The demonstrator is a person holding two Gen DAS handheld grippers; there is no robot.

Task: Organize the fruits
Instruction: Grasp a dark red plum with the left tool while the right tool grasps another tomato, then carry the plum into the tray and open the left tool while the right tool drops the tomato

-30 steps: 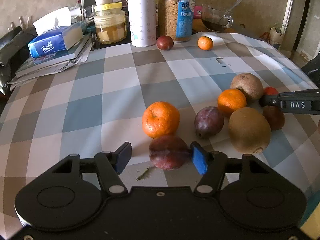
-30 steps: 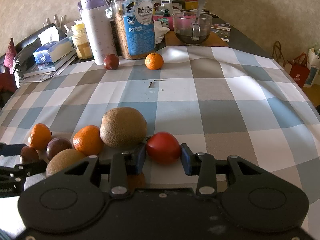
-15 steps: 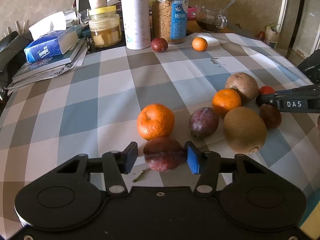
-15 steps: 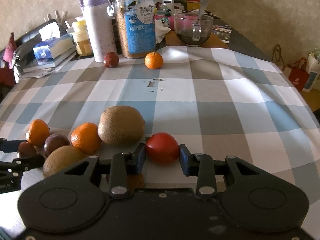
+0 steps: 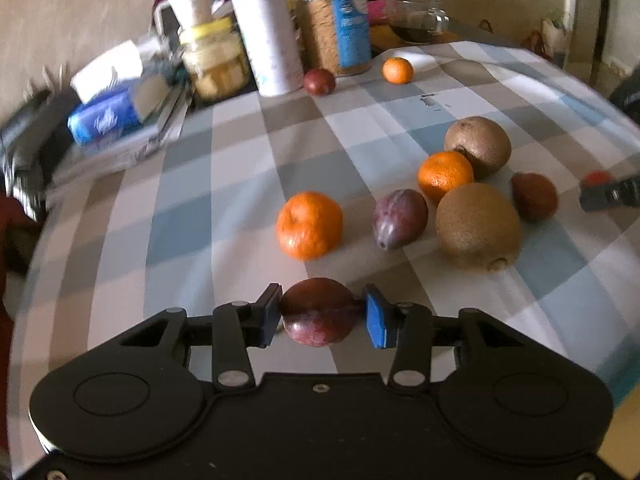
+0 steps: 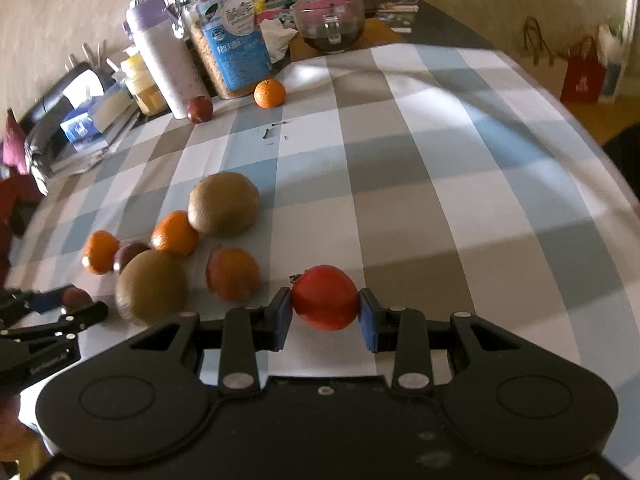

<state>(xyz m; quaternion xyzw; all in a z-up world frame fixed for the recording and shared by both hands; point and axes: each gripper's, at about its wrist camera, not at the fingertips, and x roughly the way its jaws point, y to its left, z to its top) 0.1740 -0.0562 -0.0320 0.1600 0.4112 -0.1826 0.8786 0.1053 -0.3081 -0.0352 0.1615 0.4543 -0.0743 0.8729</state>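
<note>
My left gripper (image 5: 320,316) is matte black plastic: a broad body with two shallow round discs moulded into it, silver screw heads at the linkage pivots and one small one at the centre, and thin arms running out to blue rectangular pads (image 5: 376,318). My right gripper (image 6: 325,315) is built the same, its blue pads (image 6: 367,320) a shade darker.

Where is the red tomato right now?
In the right wrist view, the red tomato sits clamped between the right gripper fingers, just right of a reddish-brown plum on the checked tablecloth.
</note>
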